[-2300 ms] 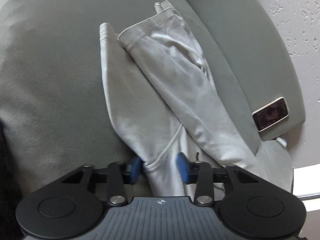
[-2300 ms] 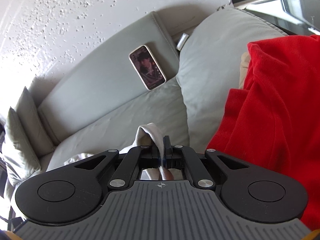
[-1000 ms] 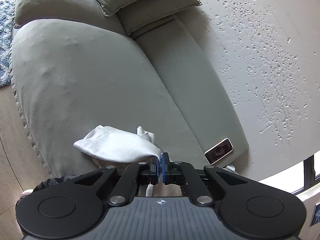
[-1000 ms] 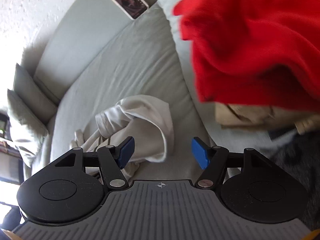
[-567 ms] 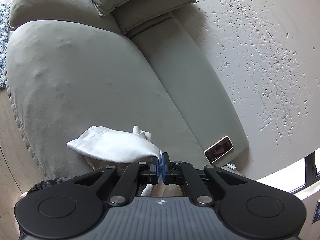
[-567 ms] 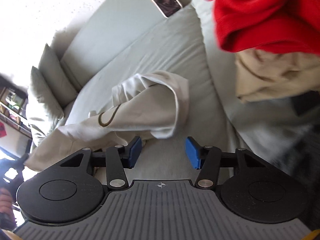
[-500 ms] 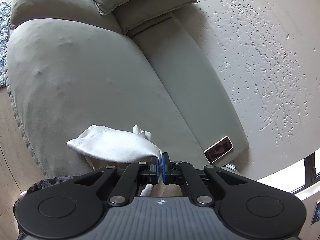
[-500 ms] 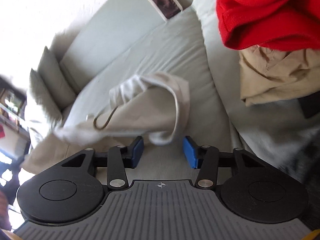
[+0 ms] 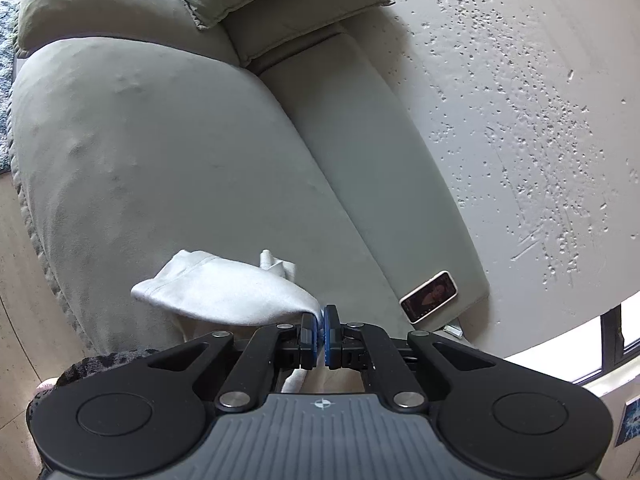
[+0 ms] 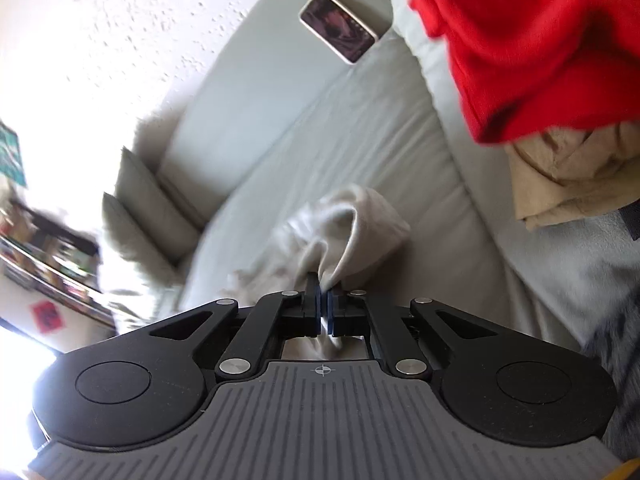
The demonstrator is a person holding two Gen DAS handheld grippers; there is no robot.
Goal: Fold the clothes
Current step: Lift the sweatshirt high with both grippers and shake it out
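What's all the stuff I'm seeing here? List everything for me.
white garment: one, white, on the sofa seat, pinched by both grippers
sofa: one, grey-green, under the garment
throw pillows: two, grey-green, far end of the sofa
phone: one, white-edged, leaning on the backrest
red garment: one, red, on the pile beside the seat
tan garment: one, tan, under the red one
left gripper: shut on white garment
right gripper: shut on white garment

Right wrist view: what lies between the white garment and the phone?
Only bare sofa seat cushion separates the white garment from the phone leaning on the backrest.
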